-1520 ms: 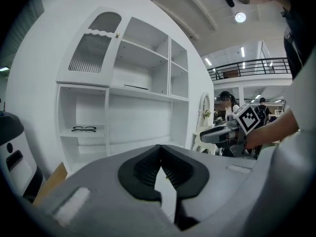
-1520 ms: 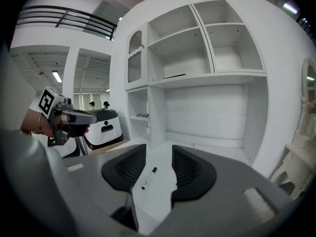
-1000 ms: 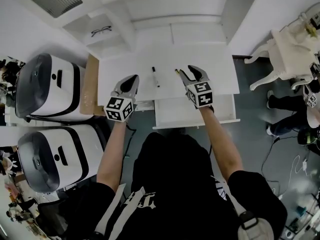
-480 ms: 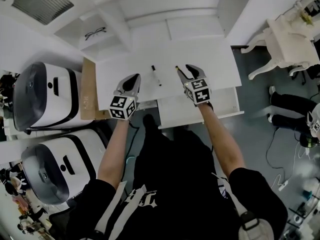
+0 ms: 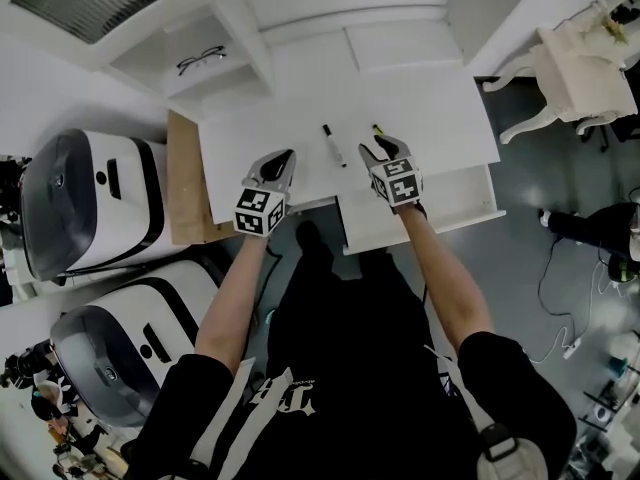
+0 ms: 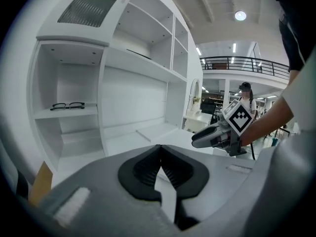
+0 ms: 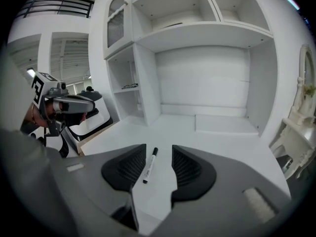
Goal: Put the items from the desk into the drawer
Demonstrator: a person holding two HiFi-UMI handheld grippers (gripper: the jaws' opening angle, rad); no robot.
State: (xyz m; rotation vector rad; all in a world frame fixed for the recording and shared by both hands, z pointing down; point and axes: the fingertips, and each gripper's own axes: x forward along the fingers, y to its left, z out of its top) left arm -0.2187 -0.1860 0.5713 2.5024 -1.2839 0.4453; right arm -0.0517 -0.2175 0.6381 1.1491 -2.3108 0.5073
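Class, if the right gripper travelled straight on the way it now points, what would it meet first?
Probably the marker on the desk, framed between the right gripper's open fingers; depth is unclear.

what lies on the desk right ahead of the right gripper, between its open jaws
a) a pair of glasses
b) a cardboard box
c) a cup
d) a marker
d: in the right gripper view the marker lies on the white desk, framed between the parted jaws of the right gripper.
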